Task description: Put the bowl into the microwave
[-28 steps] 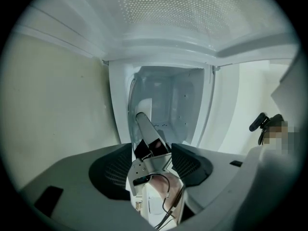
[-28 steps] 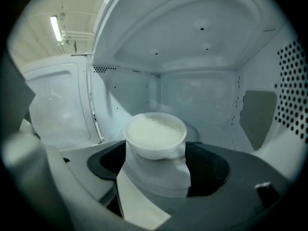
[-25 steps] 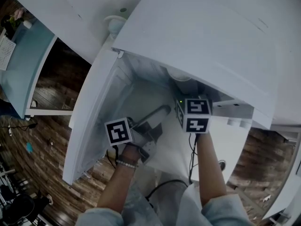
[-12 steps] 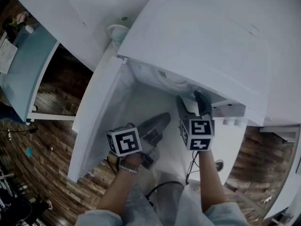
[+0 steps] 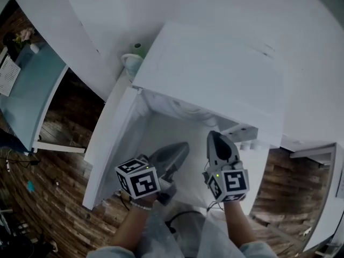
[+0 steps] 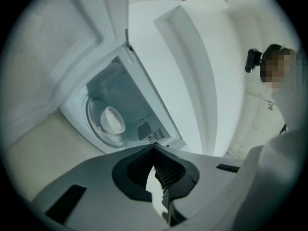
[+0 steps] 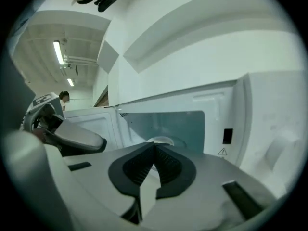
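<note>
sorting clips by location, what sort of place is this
Probably an office or lab room with a kitchen corner, though I can't be sure: a white microwave standing open with a bowl inside, a wood floor, and a desk off to one side.

The white box-shaped microwave (image 5: 215, 74) has its flat white door (image 5: 110, 144) swung out toward 9 o'clock. Inside the cavity, the white round ceramic bowl (image 6: 113, 120) sits on the round glass turntable (image 6: 94, 117). Outside the opening, at the microwave's 6 o'clock, are both tools, side by side and apart: the grey plastic left tool (image 5: 183, 145) at 7 o'clock, the grey plastic right tool (image 5: 212, 137) at 5 o'clock. A small round cup (image 5: 133, 62) stands just beside the microwave's rear left corner, at 11 o'clock. A pale-blue flat tabletop (image 5: 27, 85) lies well apart at 9 o'clock, above the dark wooden plank floor (image 5: 59, 198).
</note>
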Demonstrator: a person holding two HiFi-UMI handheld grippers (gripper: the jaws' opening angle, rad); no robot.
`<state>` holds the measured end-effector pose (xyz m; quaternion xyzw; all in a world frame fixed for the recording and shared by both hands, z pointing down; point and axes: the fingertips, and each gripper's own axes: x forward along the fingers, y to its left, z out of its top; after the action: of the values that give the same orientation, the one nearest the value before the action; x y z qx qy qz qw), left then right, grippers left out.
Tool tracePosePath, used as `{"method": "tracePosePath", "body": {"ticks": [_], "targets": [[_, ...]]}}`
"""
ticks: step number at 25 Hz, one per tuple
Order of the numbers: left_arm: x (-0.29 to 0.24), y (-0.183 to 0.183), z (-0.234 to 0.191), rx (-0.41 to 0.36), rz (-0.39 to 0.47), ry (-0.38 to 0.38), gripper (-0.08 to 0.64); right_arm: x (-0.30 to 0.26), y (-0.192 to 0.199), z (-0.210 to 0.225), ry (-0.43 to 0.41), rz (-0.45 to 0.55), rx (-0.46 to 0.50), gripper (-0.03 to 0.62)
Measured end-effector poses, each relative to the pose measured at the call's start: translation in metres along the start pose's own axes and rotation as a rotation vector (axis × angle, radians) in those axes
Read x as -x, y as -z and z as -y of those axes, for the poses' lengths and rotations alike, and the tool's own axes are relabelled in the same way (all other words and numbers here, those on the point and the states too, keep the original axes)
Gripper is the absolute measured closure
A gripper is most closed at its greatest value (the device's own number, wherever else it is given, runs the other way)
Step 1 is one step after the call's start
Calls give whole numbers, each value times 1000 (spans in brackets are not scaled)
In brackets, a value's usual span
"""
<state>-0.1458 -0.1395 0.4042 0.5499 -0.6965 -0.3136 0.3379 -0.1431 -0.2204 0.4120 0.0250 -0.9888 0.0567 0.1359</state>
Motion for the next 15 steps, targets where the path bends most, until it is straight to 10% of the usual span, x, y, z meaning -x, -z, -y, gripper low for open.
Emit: {"method": "tracePosePath", "body": {"ticks": [15], "targets": [[39, -16, 60, -271, -12, -43, 551, 69, -42, -14, -37, 60, 16, 589]]}}
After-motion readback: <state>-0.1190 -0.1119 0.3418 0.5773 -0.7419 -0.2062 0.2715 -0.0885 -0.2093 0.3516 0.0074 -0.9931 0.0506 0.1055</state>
